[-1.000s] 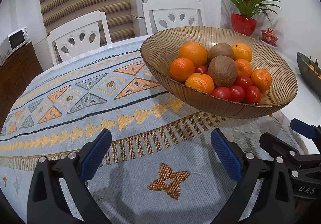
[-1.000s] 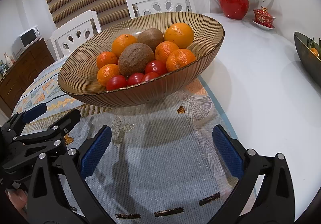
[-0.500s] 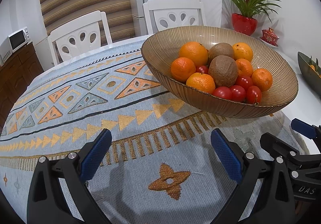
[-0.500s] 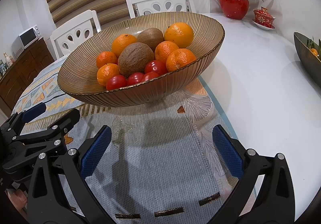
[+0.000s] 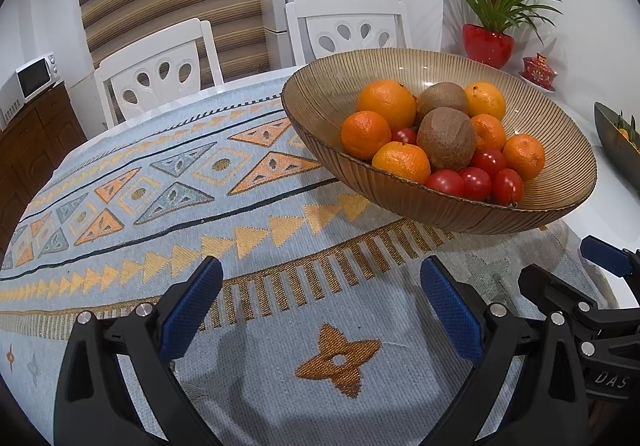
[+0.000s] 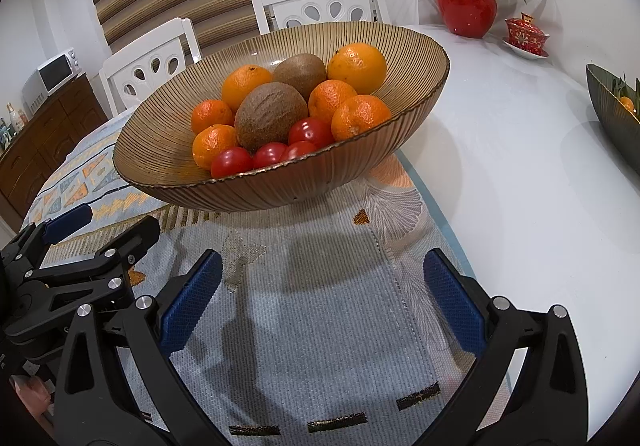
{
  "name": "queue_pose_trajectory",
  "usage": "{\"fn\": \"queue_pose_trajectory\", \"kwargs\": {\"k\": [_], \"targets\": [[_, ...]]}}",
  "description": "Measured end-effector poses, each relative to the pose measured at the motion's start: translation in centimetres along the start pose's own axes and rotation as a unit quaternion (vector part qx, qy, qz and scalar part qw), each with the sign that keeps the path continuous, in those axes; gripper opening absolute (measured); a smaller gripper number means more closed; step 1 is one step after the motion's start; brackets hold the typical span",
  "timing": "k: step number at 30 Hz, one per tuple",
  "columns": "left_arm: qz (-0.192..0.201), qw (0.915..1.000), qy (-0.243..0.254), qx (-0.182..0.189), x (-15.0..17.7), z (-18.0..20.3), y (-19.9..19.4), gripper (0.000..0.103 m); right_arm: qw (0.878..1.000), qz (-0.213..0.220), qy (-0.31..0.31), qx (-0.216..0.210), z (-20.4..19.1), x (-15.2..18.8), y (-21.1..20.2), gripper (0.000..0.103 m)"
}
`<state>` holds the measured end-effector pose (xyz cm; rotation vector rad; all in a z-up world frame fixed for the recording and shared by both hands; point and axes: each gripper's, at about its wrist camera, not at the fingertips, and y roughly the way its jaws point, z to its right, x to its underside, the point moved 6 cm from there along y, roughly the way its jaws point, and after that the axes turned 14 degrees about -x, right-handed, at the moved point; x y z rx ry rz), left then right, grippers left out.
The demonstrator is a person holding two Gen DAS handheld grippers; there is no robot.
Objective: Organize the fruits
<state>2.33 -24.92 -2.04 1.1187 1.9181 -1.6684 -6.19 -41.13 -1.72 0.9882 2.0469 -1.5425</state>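
While both the left gripper [image 5: 320,298] and right gripper [image 6: 320,286] hover empty with jaws spread, oranges, kiwis and tomatoes sit mixed in the ribbed amber glass bowl [image 5: 560,182], centre-right; sorting could be pending or finished.

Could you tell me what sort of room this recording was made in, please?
Most likely a home dining room: white dining chairs stand around a table with a patterned cloth, a fruit bowl sits on it, and a microwave rests on a wooden sideboard.

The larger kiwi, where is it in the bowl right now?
In the right wrist view the larger kiwi sits mid-bowl, in front of the smaller kiwi, with cherry tomatoes at its near side.
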Motion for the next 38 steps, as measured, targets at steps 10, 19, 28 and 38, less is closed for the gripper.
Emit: {"fn": "queue_pose_trajectory", "kwargs": {"k": [10, 19, 28, 38], "targets": [[-0.002, 1.0, 0.001, -0.003, 0.1, 0.0, 0.0, 0.098, 1.0, -0.005, 0.001, 0.0, 0.1, 0.1, 0.2, 0.1], [-0.006, 1.0, 0.002, -0.005, 0.2, 0.0, 0.2, 0.098, 1.0, -0.009, 0.002, 0.001, 0.0, 0.0, 0.4, 0.1], [-0.006, 0.9999, 0.006, -0.011, 0.1, 0.2, 0.2, 0.098, 1.0, -0.008, 0.001, 0.004, -0.1, 0.0, 0.4, 0.1], [0.004, 0.9997, -0.022, 0.007, -0.6, -1.9, -1.3, 0.098, 0.999, -0.002, -0.022, 0.04, -0.8, -0.2, 0.0, 0.1]]}}
